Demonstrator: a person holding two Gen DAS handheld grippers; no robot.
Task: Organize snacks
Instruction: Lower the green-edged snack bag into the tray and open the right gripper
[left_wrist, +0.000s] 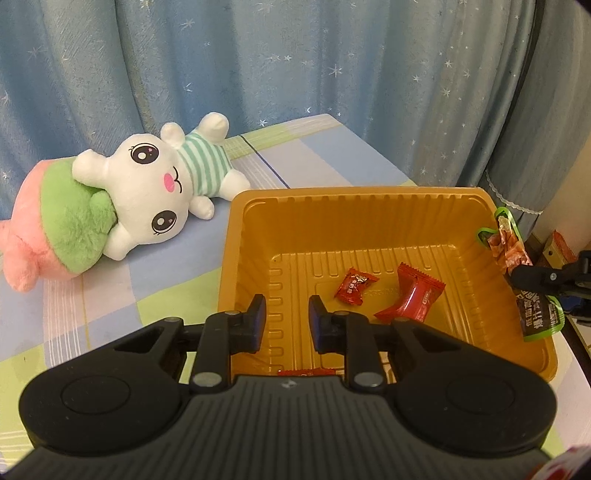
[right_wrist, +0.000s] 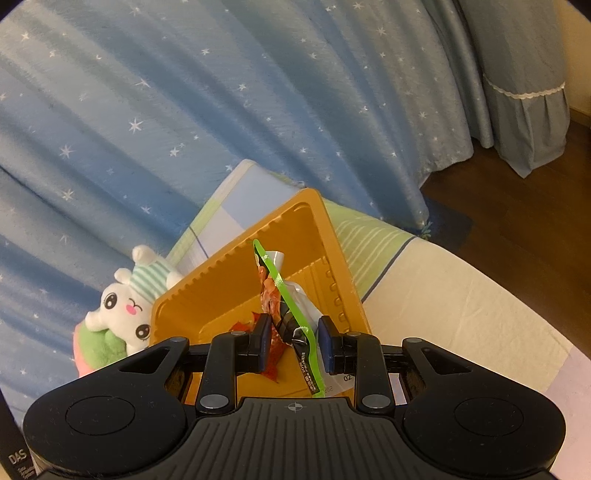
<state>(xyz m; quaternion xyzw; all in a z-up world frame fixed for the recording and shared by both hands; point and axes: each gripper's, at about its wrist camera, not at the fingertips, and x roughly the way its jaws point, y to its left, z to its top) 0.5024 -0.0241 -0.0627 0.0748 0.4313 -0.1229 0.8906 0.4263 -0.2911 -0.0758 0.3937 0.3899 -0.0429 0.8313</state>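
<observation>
Hovering over the orange tray, right gripper has its pads apart w/ a green-edged snack pouch standing between them; can't tell if it's gripped. Left gripper is part-open, nothing in it, above tray's near edge. Two red candies lie on tray floor at 1 o'clock of left gripper. Plush bunny at 10 o'clock on checked cloth.

One orange tray sits ahead of the left gripper; two red wrapped candies lie on its floor just beyond the fingertips, one small and one longer; a third red wrapper peeks out beneath the gripper; one green-edged snack packet stands between the right gripper's fingers; one white plush bunny and one pink-and-green plush lie off to the left.
</observation>
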